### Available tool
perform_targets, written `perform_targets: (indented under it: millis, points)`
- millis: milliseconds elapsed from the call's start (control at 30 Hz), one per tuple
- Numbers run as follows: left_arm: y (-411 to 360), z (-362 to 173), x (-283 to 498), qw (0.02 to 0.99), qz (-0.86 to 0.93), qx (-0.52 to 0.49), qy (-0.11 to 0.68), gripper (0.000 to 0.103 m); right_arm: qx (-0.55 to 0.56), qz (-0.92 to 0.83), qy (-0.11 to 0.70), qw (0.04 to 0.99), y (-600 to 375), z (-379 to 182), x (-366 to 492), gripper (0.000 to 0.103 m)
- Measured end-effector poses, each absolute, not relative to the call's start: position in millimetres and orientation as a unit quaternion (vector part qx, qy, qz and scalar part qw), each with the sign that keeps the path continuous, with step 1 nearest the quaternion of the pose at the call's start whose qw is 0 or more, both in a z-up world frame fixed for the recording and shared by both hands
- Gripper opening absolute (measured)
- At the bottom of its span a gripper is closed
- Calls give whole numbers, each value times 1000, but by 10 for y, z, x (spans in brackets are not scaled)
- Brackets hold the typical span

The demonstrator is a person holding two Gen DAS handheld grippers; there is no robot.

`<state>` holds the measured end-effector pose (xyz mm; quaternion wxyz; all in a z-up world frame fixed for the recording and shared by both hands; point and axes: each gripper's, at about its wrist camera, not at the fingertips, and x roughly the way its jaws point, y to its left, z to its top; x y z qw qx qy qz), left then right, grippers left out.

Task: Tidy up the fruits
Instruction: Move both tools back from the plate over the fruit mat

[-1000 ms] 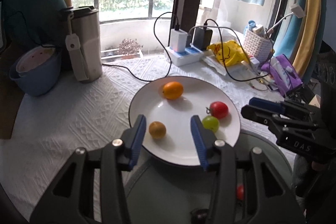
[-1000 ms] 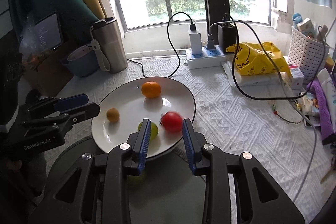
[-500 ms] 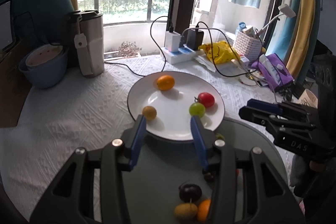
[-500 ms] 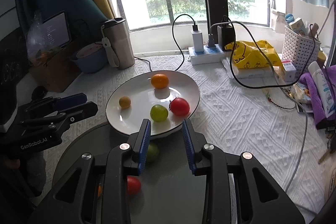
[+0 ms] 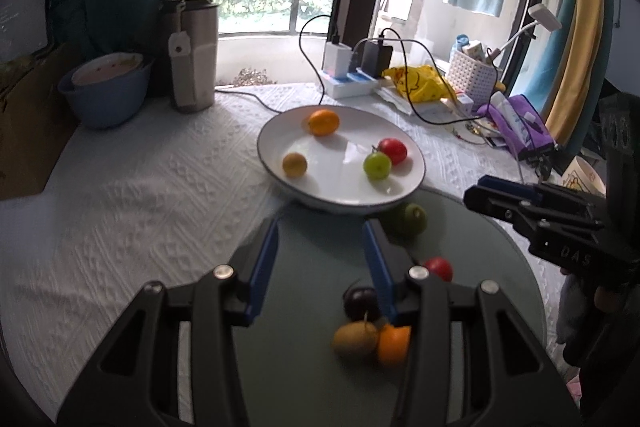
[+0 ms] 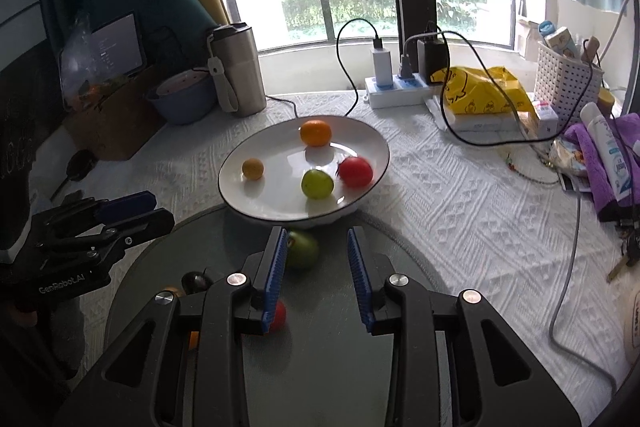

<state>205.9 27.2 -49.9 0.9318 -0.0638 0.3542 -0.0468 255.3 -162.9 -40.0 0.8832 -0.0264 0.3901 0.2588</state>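
Right now both grippers hang over the near side of the dark round tray (image 6: 332, 347), neither grasping anything. The left gripper (image 5: 320, 255) has its blue fingers (image 5: 262, 259) spread apart and empty; the right gripper (image 6: 318, 267) is likewise released, its pads (image 6: 276, 267) parted over bare tray. Beyond them the white plate (image 6: 240, 195) rests on the white tablecloth (image 6: 440, 195), its near edge overlapping the tray's far rim. On it lie an orange (image 6: 315, 132) at the far side, a small yellow fruit (image 6: 253, 169) to the left, and a green fruit (image 6: 317, 183) just beside a red one (image 6: 355, 171). On the tray (partly hidden by the fingers) sit a green fruit (image 5: 410, 219), a red one (image 5: 439, 268), a dark plum (image 5: 360, 303), a kiwi (image 5: 355, 339) and an orange piece (image 5: 394, 345)
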Motion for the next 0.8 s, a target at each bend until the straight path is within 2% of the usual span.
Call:
perform_targets:
  millis: [67, 167, 800]
  points:
    - [289, -528, 2027, 931, -46, -67, 356, 46, -29, 258, 394, 881, -1621, -438, 2536, 35]
    - [323, -563, 2008, 930, -44, -71, 359, 46, -29, 257, 403, 878, -1603, -499, 2523, 41]
    - [634, -771, 2217, 922, -36, -106, 372, 46, -37, 258, 452, 853, -1310, -875, 2827, 42]
